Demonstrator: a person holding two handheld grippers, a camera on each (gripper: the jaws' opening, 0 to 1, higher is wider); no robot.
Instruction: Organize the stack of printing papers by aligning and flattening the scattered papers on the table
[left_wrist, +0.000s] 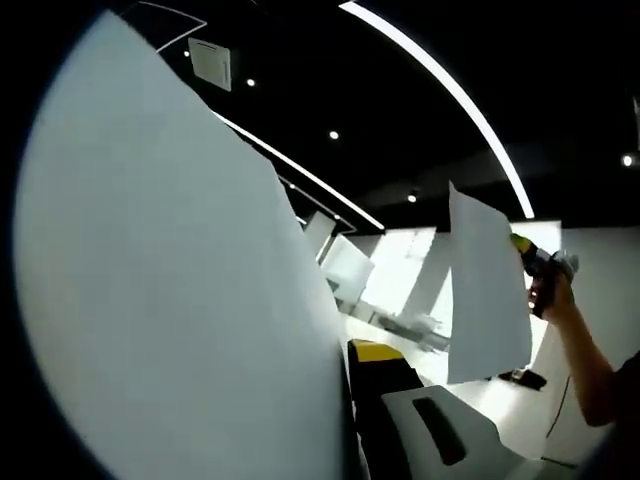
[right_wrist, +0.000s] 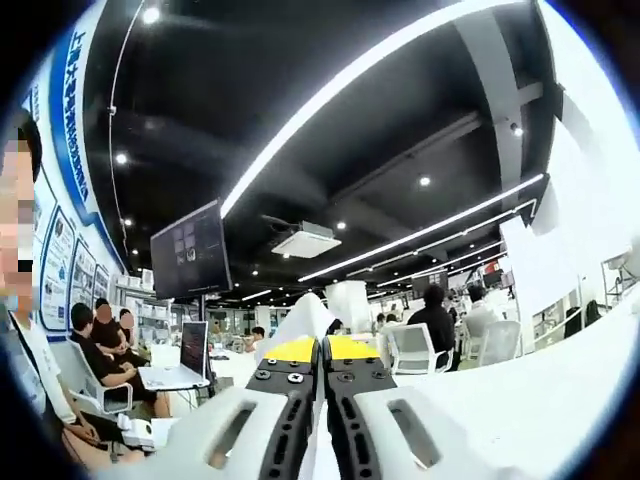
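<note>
**Two sheets in the air, one in each claw**

You hold two sheets of paper, one per claw, and both are lifted high, with the ceiling behind them.

In the left gripper view, your left claw rises from the bottom; you can see its yellow pad and one white jaw with a dark slot. A large white sheet stands just left of this claw and covers most of that side of the view. Its lower edge goes down beside the yellow pad, so the sheet seems to be pinched there, but the second jaw is hidden behind the paper and I cannot tell how far the jaws are apart.

To the right of your left claw, further away, your right claw comes in with its yellow-green tip, held by your hand. A smaller-looking second sheet hangs from it, nearly upright.

In the right gripper view, the two jaws of the right claw are pressed together, yellow pads side by side, with a thin white paper edge standing up between them and rising just above the pads.

Around the claws: long light strips on a dark ceiling, one hanging monitor up and left of the right claw, a laptop on a bench at its left, and several seated people beyond. A white surface lies to the right of the right claw.
</note>
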